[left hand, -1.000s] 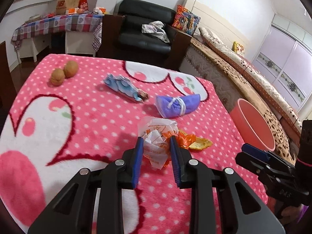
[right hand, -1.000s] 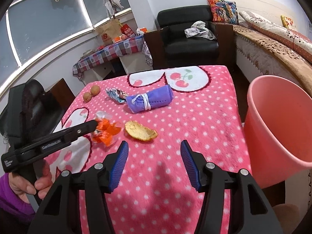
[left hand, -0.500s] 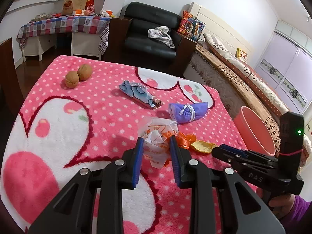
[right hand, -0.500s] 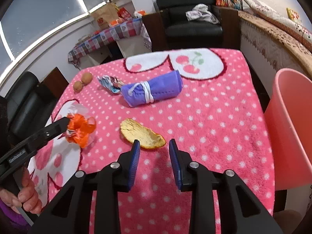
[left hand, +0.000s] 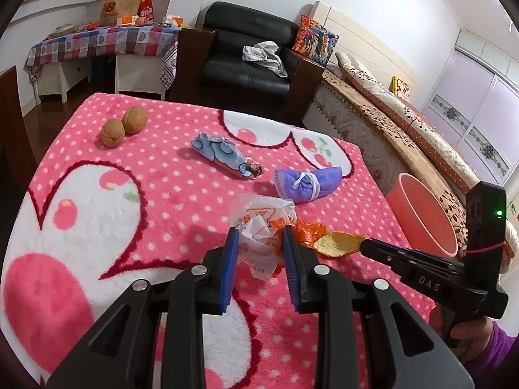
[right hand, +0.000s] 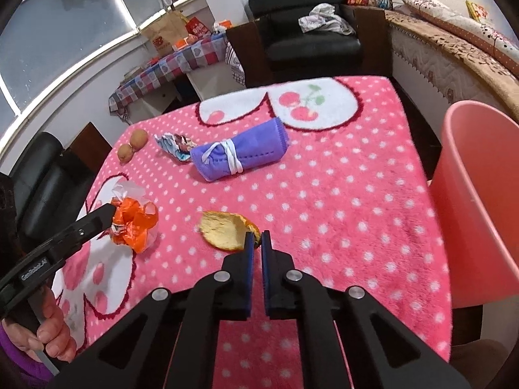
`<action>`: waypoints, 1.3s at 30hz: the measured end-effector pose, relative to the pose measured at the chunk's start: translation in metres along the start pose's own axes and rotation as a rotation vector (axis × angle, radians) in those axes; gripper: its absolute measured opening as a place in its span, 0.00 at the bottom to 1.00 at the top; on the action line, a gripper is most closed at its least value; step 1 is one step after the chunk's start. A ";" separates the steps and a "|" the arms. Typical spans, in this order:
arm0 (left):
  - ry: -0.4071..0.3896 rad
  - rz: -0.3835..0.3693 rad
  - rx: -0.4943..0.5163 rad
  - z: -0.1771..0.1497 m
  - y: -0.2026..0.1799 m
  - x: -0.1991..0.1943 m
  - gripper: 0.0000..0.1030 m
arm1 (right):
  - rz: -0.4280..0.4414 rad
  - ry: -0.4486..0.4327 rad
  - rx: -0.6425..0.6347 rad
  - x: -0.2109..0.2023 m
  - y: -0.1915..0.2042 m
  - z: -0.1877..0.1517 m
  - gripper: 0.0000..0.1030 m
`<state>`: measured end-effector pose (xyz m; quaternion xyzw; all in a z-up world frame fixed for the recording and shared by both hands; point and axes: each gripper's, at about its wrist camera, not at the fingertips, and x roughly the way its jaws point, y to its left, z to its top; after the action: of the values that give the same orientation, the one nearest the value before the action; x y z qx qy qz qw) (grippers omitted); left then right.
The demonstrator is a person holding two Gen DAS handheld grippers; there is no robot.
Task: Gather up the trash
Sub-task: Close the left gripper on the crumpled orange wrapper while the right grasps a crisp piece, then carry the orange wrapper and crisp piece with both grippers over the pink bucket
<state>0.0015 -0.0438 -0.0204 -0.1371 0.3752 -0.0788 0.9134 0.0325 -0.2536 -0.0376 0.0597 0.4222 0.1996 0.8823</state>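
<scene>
The orange peel (right hand: pixel 227 234) lies on the pink dotted surface (right hand: pixel 340 201), curled with its pale inside up, near the edge closest to the right wrist camera. The right gripper (right hand: pixel 257 241) has its blue pads drawn almost together on the peel's near rim, which is pinched between them; the peel rests on the surface. In the left wrist view the same peel (left hand: pixel 337 243) shows at the tip of that gripper's black fingers.

Just to the left of the peel sits a crumpled plastic bag (left hand: pixel 262 223), clear and white with orange print and an orange part (right hand: pixel 136 223) bunched at one side. The left gripper (left hand: pixel 260 243) stands about half open, and its blue pads press on the two sides of the bag, so it has hold of it. Whether the bag touches the surface I cannot tell.

Farther back on the surface lies a purple rolled cloth (right hand: pixel 240 159) tied with a white string, and just beside it a blue printed wrapper (left hand: pixel 227 155). Two walnuts (left hand: pixel 123 124) touch each other near the far left corner.

A pink bucket (right hand: pixel 480 194) stands off the right edge of the surface, close beside it. A hand (right hand: pixel 52 327) in a purple sleeve grips the left handle.
</scene>
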 end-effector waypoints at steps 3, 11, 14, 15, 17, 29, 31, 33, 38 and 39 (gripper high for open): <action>-0.005 -0.008 0.011 0.002 -0.006 -0.001 0.26 | -0.001 -0.024 0.007 -0.012 -0.004 -0.001 0.03; -0.019 -0.042 0.057 0.007 -0.030 -0.002 0.26 | -0.024 -0.093 0.049 -0.049 -0.023 -0.003 0.03; -0.021 -0.055 0.073 0.007 -0.039 -0.002 0.26 | -0.034 -0.119 0.060 -0.062 -0.031 -0.003 0.03; -0.021 -0.057 0.079 0.008 -0.042 -0.002 0.26 | -0.036 -0.127 0.062 -0.066 -0.033 -0.003 0.03; -0.022 -0.064 0.089 0.009 -0.048 -0.002 0.26 | -0.043 -0.148 0.064 -0.075 -0.037 -0.003 0.03; -0.037 -0.111 0.163 0.018 -0.090 0.002 0.26 | -0.100 -0.248 0.129 -0.117 -0.075 -0.003 0.03; -0.041 -0.125 0.181 0.020 -0.100 0.003 0.26 | -0.114 -0.263 0.143 -0.122 -0.081 -0.004 0.03; -0.046 -0.144 0.199 0.022 -0.110 0.005 0.26 | -0.132 -0.282 0.157 -0.129 -0.088 -0.003 0.03; -0.052 -0.183 0.232 0.025 -0.135 0.011 0.26 | -0.184 -0.317 0.186 -0.144 -0.107 -0.005 0.03; -0.053 -0.191 0.241 0.026 -0.140 0.013 0.26 | -0.195 -0.324 0.194 -0.147 -0.111 -0.006 0.03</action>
<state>0.0231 -0.1750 0.0321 -0.0638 0.3242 -0.2063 0.9210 -0.0214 -0.4148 0.0340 0.1347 0.2956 0.0595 0.9439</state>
